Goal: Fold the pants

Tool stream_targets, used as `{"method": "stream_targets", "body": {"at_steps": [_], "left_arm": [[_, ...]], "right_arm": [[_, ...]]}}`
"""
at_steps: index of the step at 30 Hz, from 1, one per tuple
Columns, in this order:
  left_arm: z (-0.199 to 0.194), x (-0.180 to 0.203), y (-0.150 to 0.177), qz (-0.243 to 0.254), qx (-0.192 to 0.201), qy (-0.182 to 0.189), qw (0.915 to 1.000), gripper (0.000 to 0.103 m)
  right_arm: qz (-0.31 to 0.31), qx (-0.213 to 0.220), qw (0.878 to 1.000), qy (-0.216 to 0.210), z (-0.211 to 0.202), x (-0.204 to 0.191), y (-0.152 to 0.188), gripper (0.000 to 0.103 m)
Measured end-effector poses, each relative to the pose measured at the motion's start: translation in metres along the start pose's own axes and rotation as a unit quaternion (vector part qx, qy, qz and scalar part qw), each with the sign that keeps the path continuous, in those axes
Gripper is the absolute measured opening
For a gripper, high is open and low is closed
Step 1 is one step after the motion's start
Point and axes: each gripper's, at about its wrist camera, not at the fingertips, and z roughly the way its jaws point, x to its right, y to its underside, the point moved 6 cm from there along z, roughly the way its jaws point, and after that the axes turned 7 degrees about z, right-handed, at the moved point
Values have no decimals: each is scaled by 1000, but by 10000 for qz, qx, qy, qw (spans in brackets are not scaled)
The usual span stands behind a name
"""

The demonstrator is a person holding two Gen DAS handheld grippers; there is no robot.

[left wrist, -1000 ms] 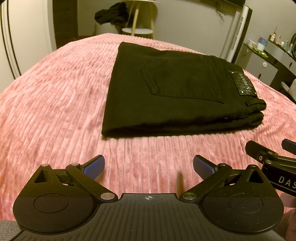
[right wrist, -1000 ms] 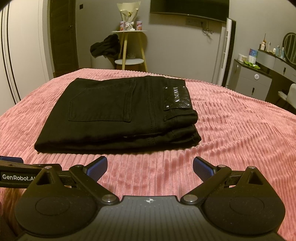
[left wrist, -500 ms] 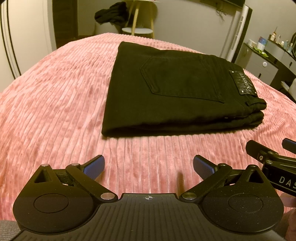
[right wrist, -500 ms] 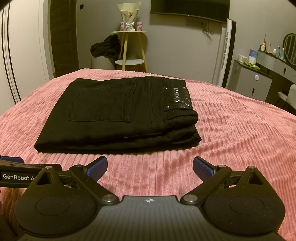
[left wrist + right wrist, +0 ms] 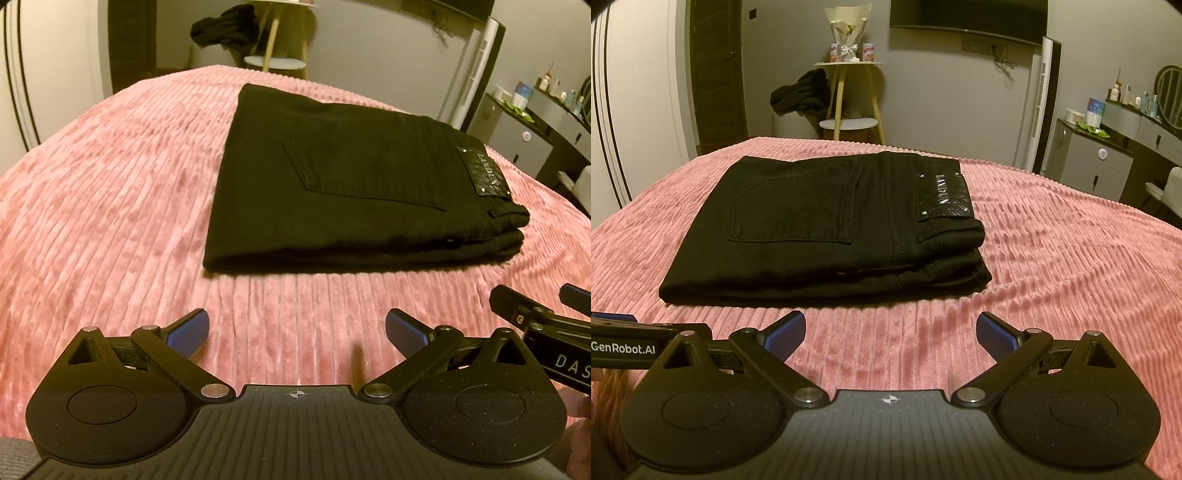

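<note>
Black pants [image 5: 351, 184] lie folded in a flat rectangular stack on the pink ribbed bedspread [image 5: 110, 206], back pocket and leather waistband patch facing up. They also show in the right wrist view [image 5: 827, 221]. My left gripper [image 5: 295, 332] is open and empty, held over the bedspread short of the pants' near edge. My right gripper [image 5: 890, 334] is open and empty too, just in front of the stack. Each gripper shows at the edge of the other's view: the right one in the left wrist view [image 5: 543, 317], the left one in the right wrist view [image 5: 646, 332].
A small wooden side table [image 5: 849, 96] with a dark garment [image 5: 801, 92] draped on it stands beyond the bed's far edge. A dresser [image 5: 1108, 158] with bottles stands at the right. A dark door [image 5: 716, 74] is at the back left.
</note>
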Motion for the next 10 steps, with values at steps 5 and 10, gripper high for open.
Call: {"method": "stream_targets", "body": {"at_steps": [5,10], "left_arm": [[0,0,0,15,-28,-36,10000,103],[1,0,0,22,-30,-12,10000,103]], "right_arm": [[-11,2,10000,2,0,0,0,99],[5,2,10000,1,0,0,0,99]]}}
